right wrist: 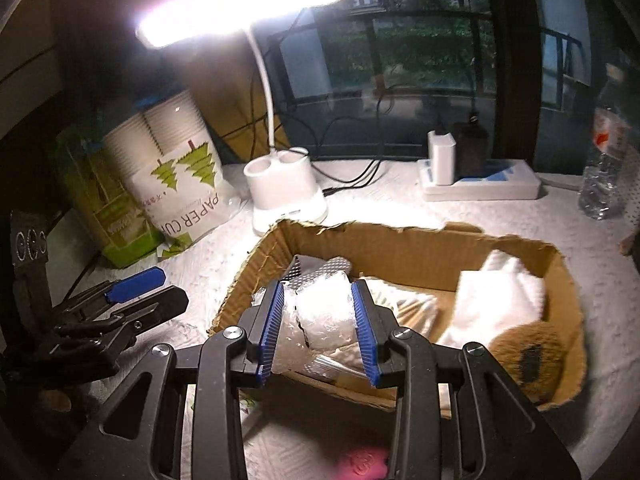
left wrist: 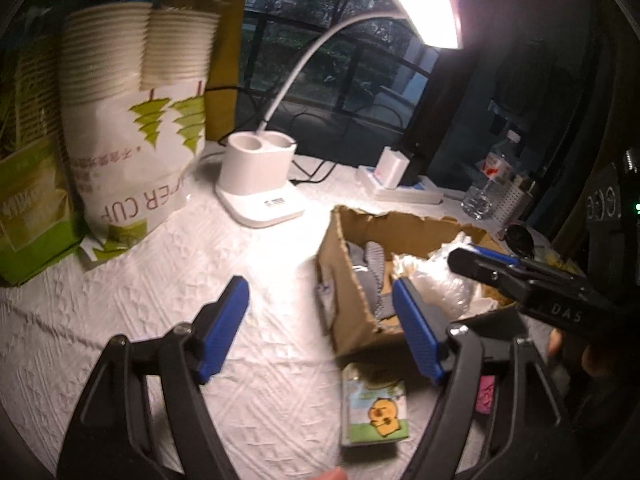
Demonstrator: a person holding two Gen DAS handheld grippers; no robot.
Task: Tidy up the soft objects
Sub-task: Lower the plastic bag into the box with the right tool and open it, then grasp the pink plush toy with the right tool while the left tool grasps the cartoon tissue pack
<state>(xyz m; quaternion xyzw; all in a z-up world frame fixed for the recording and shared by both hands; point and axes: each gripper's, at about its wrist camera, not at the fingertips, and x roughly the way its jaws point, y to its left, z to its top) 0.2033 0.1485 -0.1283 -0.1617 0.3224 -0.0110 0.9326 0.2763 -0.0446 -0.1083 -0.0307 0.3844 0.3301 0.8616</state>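
1. Jaws of your right gripper (right wrist: 320,330) clench a clear bubble-wrap wad (right wrist: 325,314) over the torn brown cardboard box (right wrist: 400,248).
2. Your left gripper (left wrist: 320,328) hangs spread, empty, above the white tabletop (left wrist: 260,360).

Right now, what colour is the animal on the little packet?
Yellow-orange, on the small packet lying on the white tablecloth; clearest in the left wrist view.

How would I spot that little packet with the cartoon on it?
Find the torn cardboard box on the white tablecloth. Just in front of it, outside, lies the small packet. Only it bears a yellow cartoon duck on green grass.
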